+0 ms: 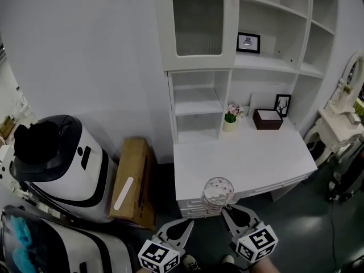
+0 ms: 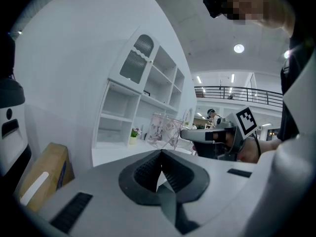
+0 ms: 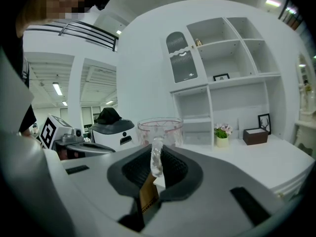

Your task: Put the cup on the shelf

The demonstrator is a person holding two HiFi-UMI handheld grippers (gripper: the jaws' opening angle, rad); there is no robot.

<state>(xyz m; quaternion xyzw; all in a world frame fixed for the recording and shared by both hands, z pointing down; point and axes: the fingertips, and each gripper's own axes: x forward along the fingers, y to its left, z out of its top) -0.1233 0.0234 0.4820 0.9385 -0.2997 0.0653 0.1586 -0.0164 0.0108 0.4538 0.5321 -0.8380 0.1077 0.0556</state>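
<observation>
A clear glass cup point(image 1: 218, 193) with a pink pattern hangs in the air just before the front edge of the white desk point(image 1: 250, 161). My right gripper point(image 1: 229, 211) is shut on the cup's handle from below. In the right gripper view the handle point(image 3: 156, 157) sits pinched between the jaws, with the cup point(image 3: 159, 130) upright beyond them. My left gripper point(image 1: 183, 227) is shut and empty, a little left of the cup. From the left gripper view the cup point(image 2: 165, 130) shows ahead to the right. The white shelf unit point(image 1: 196, 104) stands at the desk's back.
On the desk stand a small flower pot point(image 1: 230, 121), a brown box point(image 1: 267, 119) and a framed picture point(image 1: 282, 104). Another frame point(image 1: 248, 42) sits on a higher shelf. A cardboard box point(image 1: 133, 181) and a white-and-black machine point(image 1: 57, 164) stand to the left, a white vanity point(image 1: 341, 115) to the right.
</observation>
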